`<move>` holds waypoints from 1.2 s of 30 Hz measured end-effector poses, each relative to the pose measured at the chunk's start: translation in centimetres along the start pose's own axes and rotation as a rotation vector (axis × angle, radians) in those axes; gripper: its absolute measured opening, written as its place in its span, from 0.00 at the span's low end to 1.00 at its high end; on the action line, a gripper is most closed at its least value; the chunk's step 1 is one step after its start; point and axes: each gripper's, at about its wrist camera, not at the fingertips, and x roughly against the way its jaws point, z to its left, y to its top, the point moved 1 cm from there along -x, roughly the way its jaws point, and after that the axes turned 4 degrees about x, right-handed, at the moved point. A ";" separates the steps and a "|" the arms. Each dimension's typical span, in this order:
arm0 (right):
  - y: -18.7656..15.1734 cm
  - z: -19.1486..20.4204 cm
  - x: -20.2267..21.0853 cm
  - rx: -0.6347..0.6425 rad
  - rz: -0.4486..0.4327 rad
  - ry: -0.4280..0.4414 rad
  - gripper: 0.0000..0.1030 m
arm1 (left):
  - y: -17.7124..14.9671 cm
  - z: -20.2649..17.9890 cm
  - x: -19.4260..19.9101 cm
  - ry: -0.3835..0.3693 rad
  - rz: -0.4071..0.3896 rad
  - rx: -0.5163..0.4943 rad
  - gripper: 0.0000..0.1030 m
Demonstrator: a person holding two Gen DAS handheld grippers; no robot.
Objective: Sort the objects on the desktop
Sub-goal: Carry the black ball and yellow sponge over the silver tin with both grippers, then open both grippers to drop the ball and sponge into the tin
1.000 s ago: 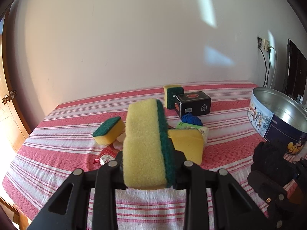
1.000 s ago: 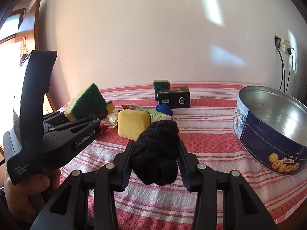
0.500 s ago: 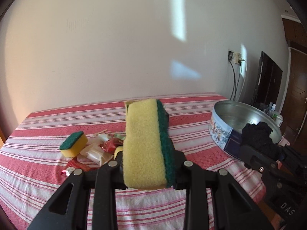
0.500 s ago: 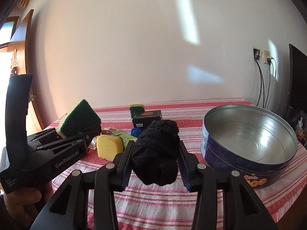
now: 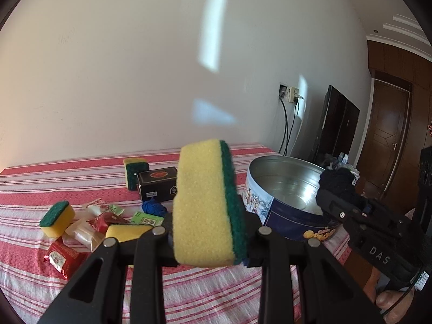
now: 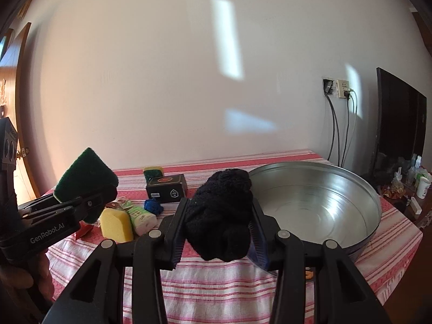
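My left gripper is shut on a yellow sponge with a green scouring side, held upright above the striped table. It also shows in the right wrist view, left of the other gripper. My right gripper is shut on a black knitted bundle, held above the table just left of the round metal tin. In the left wrist view the bundle hangs over the tin's near right rim.
On the red striped tablecloth lie two more sponges, a plain yellow sponge, a black box, a blue yarn ball, snack packets and a green-white packet. A TV stands right.
Both grippers have swung to the right and risen, carrying the sponge and the black bundle toward the tin. The tin now lies closer in both views.
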 end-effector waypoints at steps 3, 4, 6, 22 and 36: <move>0.3 -2.5 0.4 -0.027 -0.011 -0.077 0.44 | 0.3 -1.3 -1.4 -0.021 0.018 -0.022 0.29; 0.4 -3.5 0.5 -0.042 -0.013 -0.106 0.44 | 0.4 -1.8 -1.9 -0.026 0.023 -0.032 0.29; 0.7 -5.6 0.6 -0.067 -0.022 -0.161 0.44 | 0.6 -3.0 -3.1 -0.044 0.035 -0.051 0.29; -0.1 -14.1 -5.4 -0.177 0.116 -0.295 0.45 | 1.6 -13.4 -13.8 -0.141 0.176 -0.208 0.29; 0.7 -14.4 -4.9 -0.159 0.098 -0.359 0.72 | 1.6 -11.4 -13.2 -0.034 0.092 -0.137 0.93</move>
